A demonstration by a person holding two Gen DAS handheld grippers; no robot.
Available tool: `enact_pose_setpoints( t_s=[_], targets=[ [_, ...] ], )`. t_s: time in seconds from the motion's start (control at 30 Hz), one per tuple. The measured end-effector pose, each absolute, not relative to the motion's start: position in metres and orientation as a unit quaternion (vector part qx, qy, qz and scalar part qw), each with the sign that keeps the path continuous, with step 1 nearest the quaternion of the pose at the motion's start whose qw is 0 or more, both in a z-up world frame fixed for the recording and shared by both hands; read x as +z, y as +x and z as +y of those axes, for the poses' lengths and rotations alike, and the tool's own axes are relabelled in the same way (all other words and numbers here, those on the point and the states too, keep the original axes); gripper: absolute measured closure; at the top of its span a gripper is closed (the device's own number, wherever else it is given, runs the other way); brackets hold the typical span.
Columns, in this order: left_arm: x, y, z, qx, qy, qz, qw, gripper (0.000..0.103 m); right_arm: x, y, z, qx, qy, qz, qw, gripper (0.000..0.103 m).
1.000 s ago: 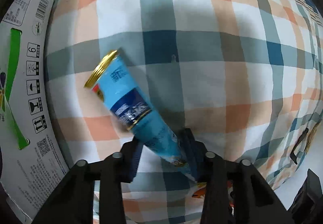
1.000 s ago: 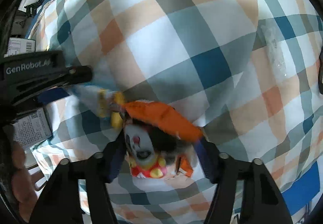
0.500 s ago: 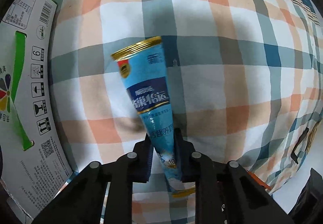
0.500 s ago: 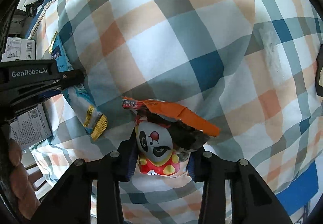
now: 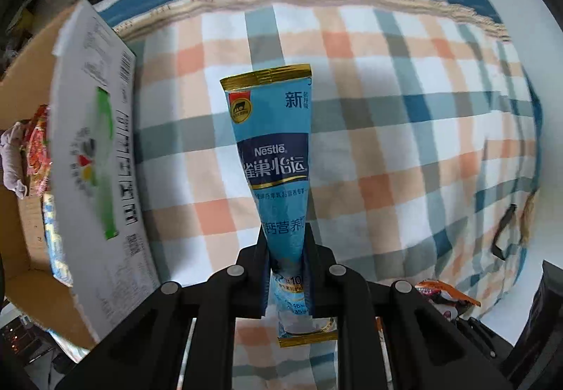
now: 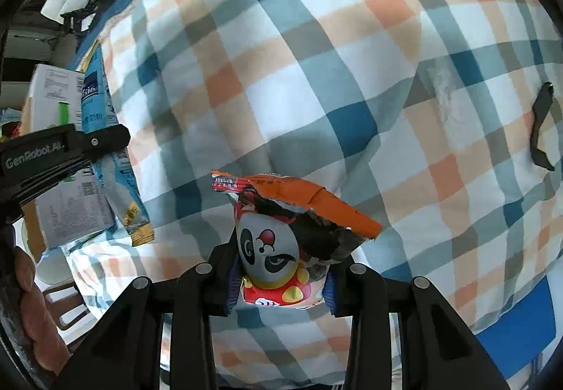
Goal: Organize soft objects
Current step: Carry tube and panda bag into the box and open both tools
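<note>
My left gripper (image 5: 285, 249) is shut on a blue Nestle sachet (image 5: 278, 151) with gold ends and holds it upright above the checked bedspread (image 5: 404, 129). My right gripper (image 6: 279, 270) is shut on an orange snack pack with a panda face (image 6: 281, 235), lifted off the bedspread (image 6: 316, 73). The left gripper (image 6: 59, 151) and its blue sachet (image 6: 119, 179) show at the left of the right wrist view. The orange pack's corner (image 5: 447, 295) shows at the lower right of the left wrist view.
An open cardboard box (image 5: 95, 158) stands at the left, its white printed flap up, with soft packets inside (image 5: 35, 151). It also shows in the right wrist view (image 6: 52, 98). A black strap (image 6: 540, 126) lies on the bedspread at right. Clutter lies beyond the bed's far edge.
Both grippers closed on their packs and lifted them off the bedspread. The blue sachet swung upright. The left gripper moved up and back, bringing the box's inside into view.
</note>
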State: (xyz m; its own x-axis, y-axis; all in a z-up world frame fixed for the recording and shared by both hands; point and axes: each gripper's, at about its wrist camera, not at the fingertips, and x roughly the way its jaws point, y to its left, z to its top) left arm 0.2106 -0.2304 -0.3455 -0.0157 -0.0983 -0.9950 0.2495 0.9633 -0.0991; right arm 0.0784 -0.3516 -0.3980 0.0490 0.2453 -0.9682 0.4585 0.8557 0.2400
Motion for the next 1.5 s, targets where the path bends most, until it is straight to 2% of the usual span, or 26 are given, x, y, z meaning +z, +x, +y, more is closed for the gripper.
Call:
enact_pose_setpoints(
  t_s=[0.17, 0.23, 0.6, 0.97, 1.27, 1.5],
  targets=[
    [-0.303, 0.203, -0.212, -0.146, 0.037, 0.679, 0.719, 0.091, -0.374, 0.073, -0.355, -0.074, 0.252, 0.672, 0.692, 0.064],
    [-0.292, 0.208, -0.205, -0.151, 0.033, 0.671, 0.725, 0.091, -0.365, 0.071, -0.356, -0.065, 0.258, 0.666, 0.697, 0.070],
    [-0.239, 0.201, -0.170, -0.161, 0.015, 0.636, 0.754, 0.091, -0.294, 0.079, -0.326, -0.030, 0.249, 0.622, 0.742, 0.070],
    [-0.185, 0.208, -0.046, -0.122, -0.029, 0.609, 0.783, 0.091, -0.227, 0.128, -0.215, 0.067, 0.210, 0.593, 0.775, 0.070],
    [-0.193, 0.237, 0.070, -0.052, -0.036, 0.617, 0.785, 0.091, -0.222, 0.176, -0.089, 0.137, 0.155, 0.609, 0.765, 0.070],
    [-0.244, 0.269, 0.136, -0.024, -0.052, 0.663, 0.746, 0.091, -0.241, 0.210, 0.001, 0.161, 0.105, 0.630, 0.752, 0.070]
  ],
)
